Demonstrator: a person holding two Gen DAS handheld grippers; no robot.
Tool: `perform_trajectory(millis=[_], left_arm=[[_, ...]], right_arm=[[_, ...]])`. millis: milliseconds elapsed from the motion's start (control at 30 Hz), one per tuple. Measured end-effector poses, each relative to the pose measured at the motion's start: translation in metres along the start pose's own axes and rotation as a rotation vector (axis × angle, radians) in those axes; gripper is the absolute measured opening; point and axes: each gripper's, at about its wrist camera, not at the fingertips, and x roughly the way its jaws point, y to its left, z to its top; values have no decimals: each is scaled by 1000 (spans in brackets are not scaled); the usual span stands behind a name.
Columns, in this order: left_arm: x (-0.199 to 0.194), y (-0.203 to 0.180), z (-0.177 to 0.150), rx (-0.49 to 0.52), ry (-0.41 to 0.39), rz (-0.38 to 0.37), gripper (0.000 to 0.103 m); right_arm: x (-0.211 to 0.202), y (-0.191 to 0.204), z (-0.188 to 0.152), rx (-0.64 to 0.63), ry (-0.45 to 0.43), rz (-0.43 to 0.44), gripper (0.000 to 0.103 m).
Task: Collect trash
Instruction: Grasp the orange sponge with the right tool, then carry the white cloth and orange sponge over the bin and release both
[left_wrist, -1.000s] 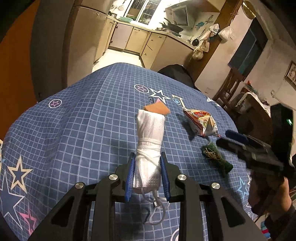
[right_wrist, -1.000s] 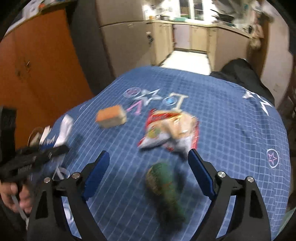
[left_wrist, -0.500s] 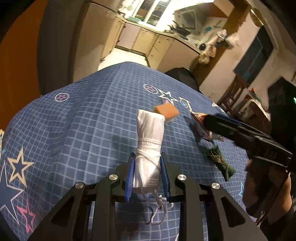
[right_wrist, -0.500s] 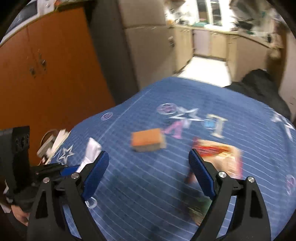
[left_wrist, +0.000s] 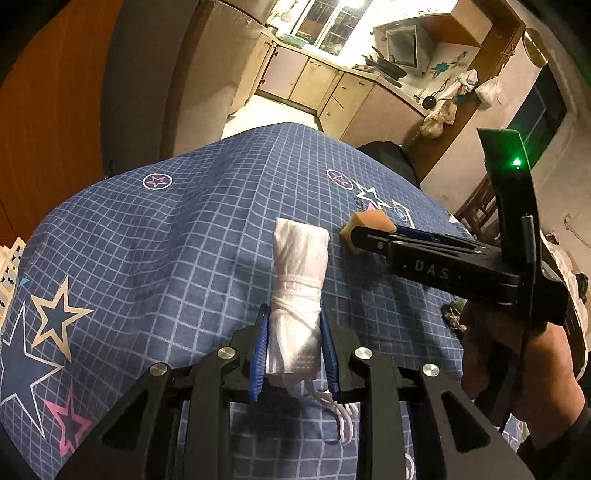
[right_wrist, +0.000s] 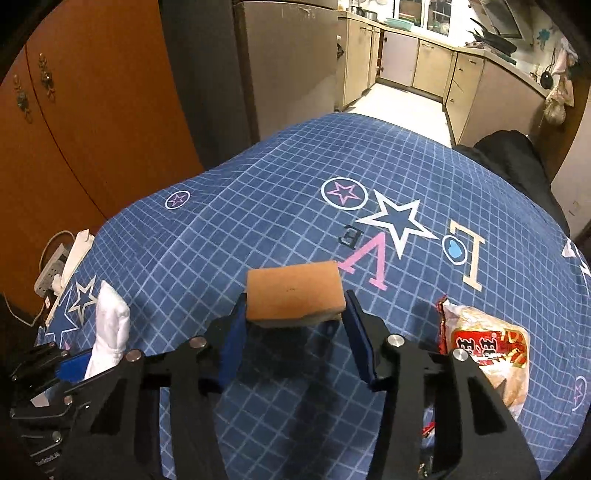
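Observation:
A rolled white plastic bag (left_wrist: 301, 258) tied with string juts forward from my left gripper (left_wrist: 293, 310), which is shut on its lower part above the blue checked tablecloth (left_wrist: 166, 240). An orange-topped sponge (right_wrist: 293, 291) lies on the cloth between the fingers of my right gripper (right_wrist: 295, 297). Its jaws are closing, and the blue pads (right_wrist: 236, 325) meet the sponge's two ends. In the left wrist view the same sponge (left_wrist: 369, 221) shows at the tip of the right gripper, held by a person's hand (left_wrist: 517, 369).
A red and white snack packet (right_wrist: 484, 354) lies on the cloth right of the sponge. A dark green scrap (left_wrist: 452, 314) peeks out behind the hand. A power strip (right_wrist: 51, 266) sits at the left edge. Orange cabinets and a fridge stand beyond the table.
My right gripper swept left from over the green scrap and snack packet to the sponge, and its wide jaws closed in around it. The left gripper kept its hold on the white bag.

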Motion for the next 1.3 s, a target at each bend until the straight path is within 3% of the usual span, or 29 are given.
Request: perform_trajectory(millis=[167, 333, 600, 767, 967, 1300], left_arm=[[-9, -8, 1, 23, -34, 28, 27], [-39, -44, 3, 116, -132, 83, 27], [-96, -133, -12, 258, -245, 23, 27], [-111, -190, -27, 328, -248, -46, 27], [-121, -262, -50, 416, -246, -131, 27], [-109, -394, -97, 552, -168, -294, 27]], right_arm=[[-37, -11, -14, 38, -104, -20, 46], [-122, -22, -51, 77, -285, -113, 46], [-240, -43, -120, 147, -472, -269, 46], [-285, -62, -156, 188, -500, -341, 46], [-332, -112, -199, 288, -511, -416, 46], [-388, -187, -269, 429, -486, -555, 46]])
